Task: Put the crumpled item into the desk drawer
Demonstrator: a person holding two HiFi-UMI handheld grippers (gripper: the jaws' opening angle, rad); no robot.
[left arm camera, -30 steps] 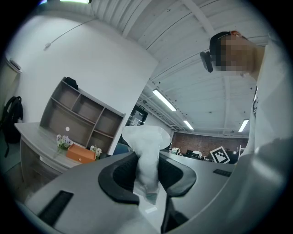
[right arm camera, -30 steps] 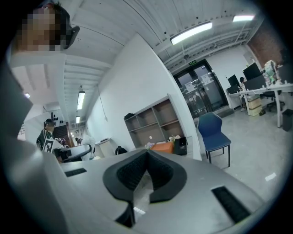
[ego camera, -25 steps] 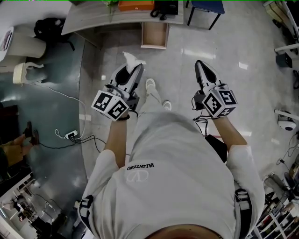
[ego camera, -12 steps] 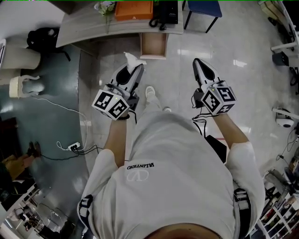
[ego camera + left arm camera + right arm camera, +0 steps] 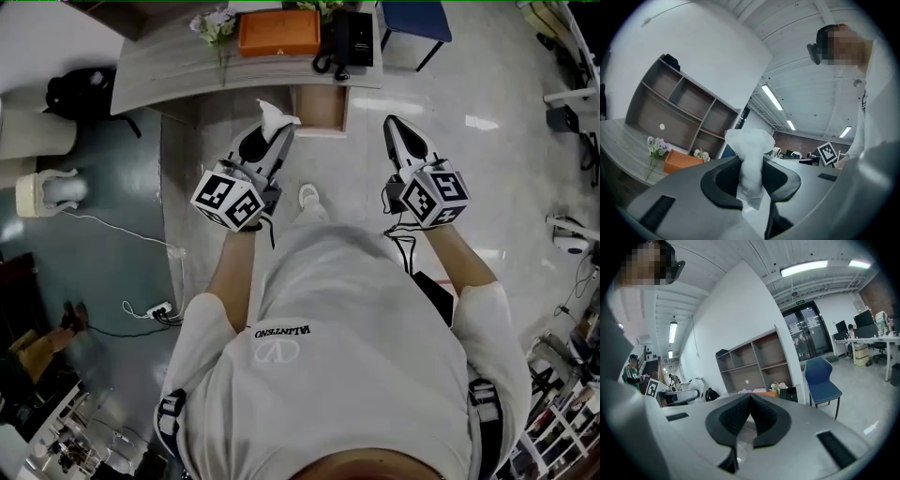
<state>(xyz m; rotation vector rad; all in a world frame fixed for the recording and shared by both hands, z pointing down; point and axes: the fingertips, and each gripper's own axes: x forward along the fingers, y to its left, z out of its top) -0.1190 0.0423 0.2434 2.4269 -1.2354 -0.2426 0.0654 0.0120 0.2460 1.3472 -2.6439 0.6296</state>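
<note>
Desk and open drawer have drawn nearer than a second ago, the person having stepped forward. On the desk (image 5: 178,66), at the far left, stand flowers (image 5: 214,23), then an orange box (image 5: 277,33) and a black telephone (image 5: 352,42). The left gripper (image 5: 279,132) pinches the crumpled white tissue (image 5: 275,114), which sticks out past its tips, just left of the drawer (image 5: 323,108). Further right, the right gripper (image 5: 395,127) has its jaws pressed together with nothing between them.

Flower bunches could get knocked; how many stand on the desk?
2: one flower bunch left of the orange box, a second bunch by its right end; more may be hidden.
</note>
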